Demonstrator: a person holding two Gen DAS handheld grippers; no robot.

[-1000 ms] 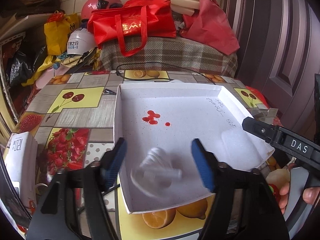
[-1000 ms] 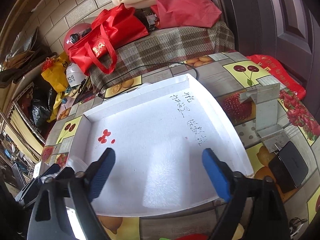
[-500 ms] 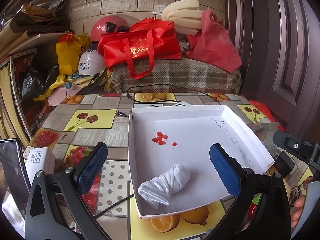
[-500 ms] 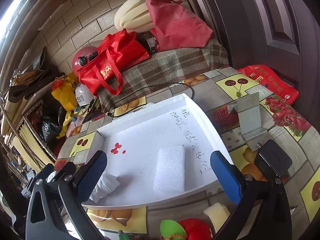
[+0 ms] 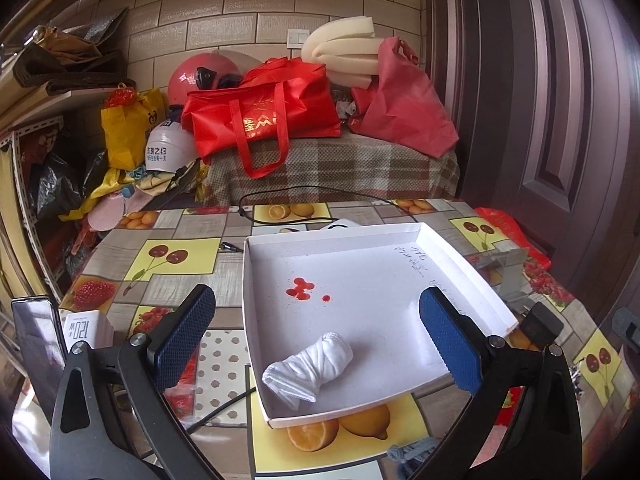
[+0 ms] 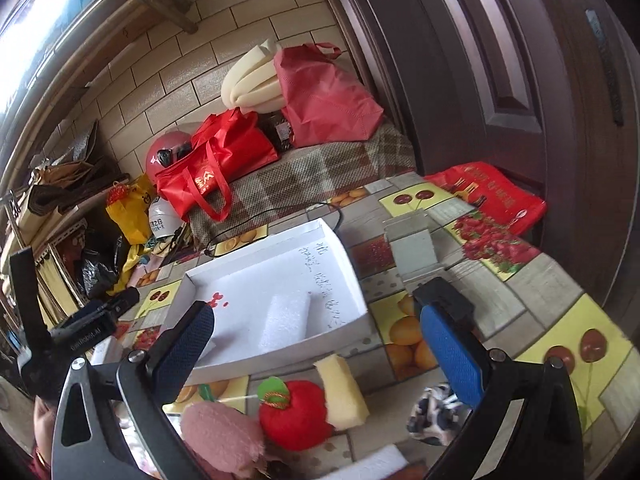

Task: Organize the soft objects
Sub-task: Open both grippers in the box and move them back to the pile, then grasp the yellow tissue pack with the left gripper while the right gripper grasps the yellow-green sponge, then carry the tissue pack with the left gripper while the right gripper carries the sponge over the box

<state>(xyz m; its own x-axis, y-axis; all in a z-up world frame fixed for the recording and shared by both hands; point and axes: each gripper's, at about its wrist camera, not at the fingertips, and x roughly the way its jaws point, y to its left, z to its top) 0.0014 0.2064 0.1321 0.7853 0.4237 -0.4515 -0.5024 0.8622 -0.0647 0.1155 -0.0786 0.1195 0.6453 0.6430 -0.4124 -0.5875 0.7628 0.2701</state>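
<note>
- I'm holding the left gripper (image 5: 316,340) over the near-left part of the tray (image 5: 464,256), jaws spread wide and gripping nothing
- The rolled white cloth (image 5: 310,366) is lying inside the tray by its near-left corner, touching neither pad
- I'm holding the right gripper (image 6: 316,350) above the table's near edge, jaws also spread wide and empty
- The white foam block (image 6: 286,320) is lying flat in the tray toward its near edge, apart from the cloth
- Still sitting loose on the table (image 6: 560,280) outside the tray, near its front edge: a pink plush (image 6: 220,436), a red apple toy (image 6: 294,416) touching a yellow sponge (image 6: 344,392), and a black-and-white cloth (image 6: 436,416) toward the near-right corner
- A blue-grey scrap (image 5: 408,450) is showing at the table's near edge in the left view; I cannot tell what it is
- My reading: two soft things are already in the tray, so I'm between placements and picking the next item
- The next move is probably calling for lowering the right gripper onto the sponge or the apple toy, which sit nearly between its pads
- Those two are touching, so I'm planning to straddle just one and close gently, since both will squash
- Then I'm aiming for the bare far half of the tray
</note>
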